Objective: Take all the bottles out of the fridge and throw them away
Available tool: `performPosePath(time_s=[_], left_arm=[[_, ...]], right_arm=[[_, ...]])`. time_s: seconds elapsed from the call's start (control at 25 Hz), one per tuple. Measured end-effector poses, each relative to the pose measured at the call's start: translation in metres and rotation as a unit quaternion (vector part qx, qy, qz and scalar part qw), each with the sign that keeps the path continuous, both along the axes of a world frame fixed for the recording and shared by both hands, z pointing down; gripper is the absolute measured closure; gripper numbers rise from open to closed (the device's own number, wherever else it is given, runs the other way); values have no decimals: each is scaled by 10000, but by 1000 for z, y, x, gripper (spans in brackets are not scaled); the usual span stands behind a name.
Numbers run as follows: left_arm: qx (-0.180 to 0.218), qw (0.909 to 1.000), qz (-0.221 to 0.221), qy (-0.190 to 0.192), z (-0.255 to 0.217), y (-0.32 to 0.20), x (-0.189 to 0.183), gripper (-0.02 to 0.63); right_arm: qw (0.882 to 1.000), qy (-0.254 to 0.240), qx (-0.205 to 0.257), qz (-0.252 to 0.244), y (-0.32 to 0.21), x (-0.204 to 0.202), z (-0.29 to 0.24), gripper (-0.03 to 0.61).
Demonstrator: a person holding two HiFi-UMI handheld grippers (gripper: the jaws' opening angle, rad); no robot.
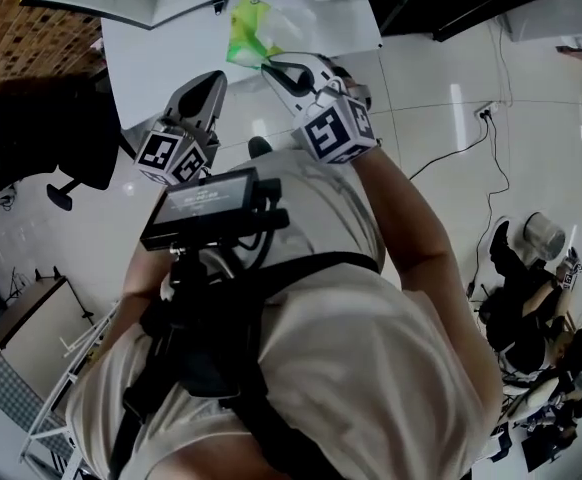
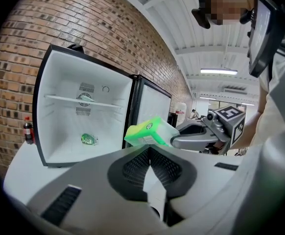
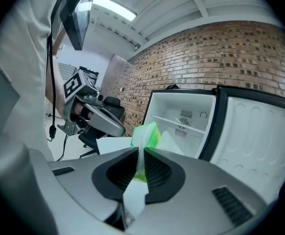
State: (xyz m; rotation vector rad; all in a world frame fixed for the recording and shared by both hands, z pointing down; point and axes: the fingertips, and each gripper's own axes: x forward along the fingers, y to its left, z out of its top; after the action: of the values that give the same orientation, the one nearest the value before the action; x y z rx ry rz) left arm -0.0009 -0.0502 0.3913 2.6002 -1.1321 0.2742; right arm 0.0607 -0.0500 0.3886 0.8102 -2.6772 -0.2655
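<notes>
Right gripper (image 3: 140, 150) jaws nearly together, clamped on a thin flap of the green container (image 3: 148, 132), held in the air over the near edge of the white desk (image 2: 19, 173), in front of the open fridge (image 2: 59, 84). Can't tell if it's a bottle or a carton. Left gripper (image 2: 149, 150) jaws closed, tips touching, nothing between them; it sits just beside the right one, both pointed at the fridge. The fridge stands on the desk against the brick wall (image 2: 59, 23), door (image 2: 152, 106) swung open. One small green item (image 2: 88, 139) lies on the fridge floor, under the shelf (image 2: 83, 101). Dark bottle with red cap (image 2: 28, 130) upright on the desk, just beside the fridge's left side
</notes>
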Motion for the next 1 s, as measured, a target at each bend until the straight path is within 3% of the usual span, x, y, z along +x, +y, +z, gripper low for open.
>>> performPosePath(time_s=[0.4,0.56,0.72,1.0], left_arm=[[-152,9983,499,245,8,18,-14,611],[-156,9961,864,111,17,25,5,611],[-220,9897,1412,-11,27,41,34,611],[-370,9843,1718,-158,63,38,45,611]], right_arm=[[9968,243,-657,395,41,-9,34,548],[9929,270,-1029,526,62,3,63,548],[9872,130,-1427,700,70,13,85,548],[9688,222,-2301,894,85,33,151,548]])
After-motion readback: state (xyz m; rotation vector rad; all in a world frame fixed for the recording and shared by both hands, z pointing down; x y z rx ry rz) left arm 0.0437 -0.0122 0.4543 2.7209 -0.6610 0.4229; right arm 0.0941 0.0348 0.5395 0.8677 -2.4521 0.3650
